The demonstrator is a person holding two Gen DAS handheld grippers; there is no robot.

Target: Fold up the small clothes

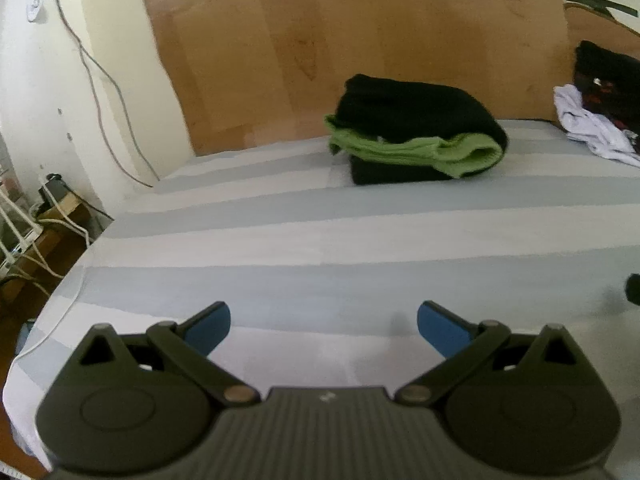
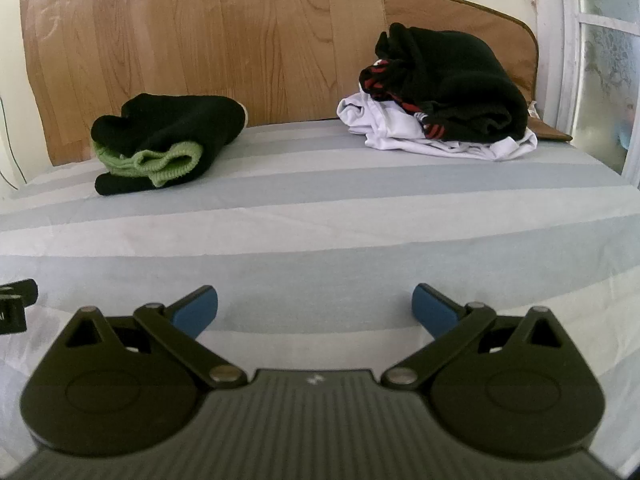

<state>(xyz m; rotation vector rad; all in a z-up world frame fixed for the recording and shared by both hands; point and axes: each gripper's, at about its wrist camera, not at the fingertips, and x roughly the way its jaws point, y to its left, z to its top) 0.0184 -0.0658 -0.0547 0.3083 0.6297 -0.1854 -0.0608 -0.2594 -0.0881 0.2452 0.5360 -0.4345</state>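
Both grippers hover low over the striped sheet [image 1: 320, 240] of a bed, and everything can be placed against that sheet. The left gripper [image 1: 323, 326] has its blue-padded fingers [image 1: 210, 330] spread wide with nothing between them, only bare grey-and-white stripes showing in the gap. The right gripper [image 2: 315, 310] stands the same way, its fingers [image 2: 430, 312] far apart and holding nothing, above the near part of the sheet. At the sheet's far edge, against the wooden board [image 2: 200, 40] that rises behind it, lies a folded stack of black and green clothes [image 1: 416, 132], the green piece sandwiched between black layers. Further to the right along the same far edge sits a loose heap of clothes [image 2: 440, 100], a black garment and a red-and-black one piled on a crumpled white one, resting beside a brown padded panel [image 2: 460, 12]. Both piles lie well apart from either gripper. Off the sheet's left side, cables [image 1: 100, 72] hang down a pale wall.
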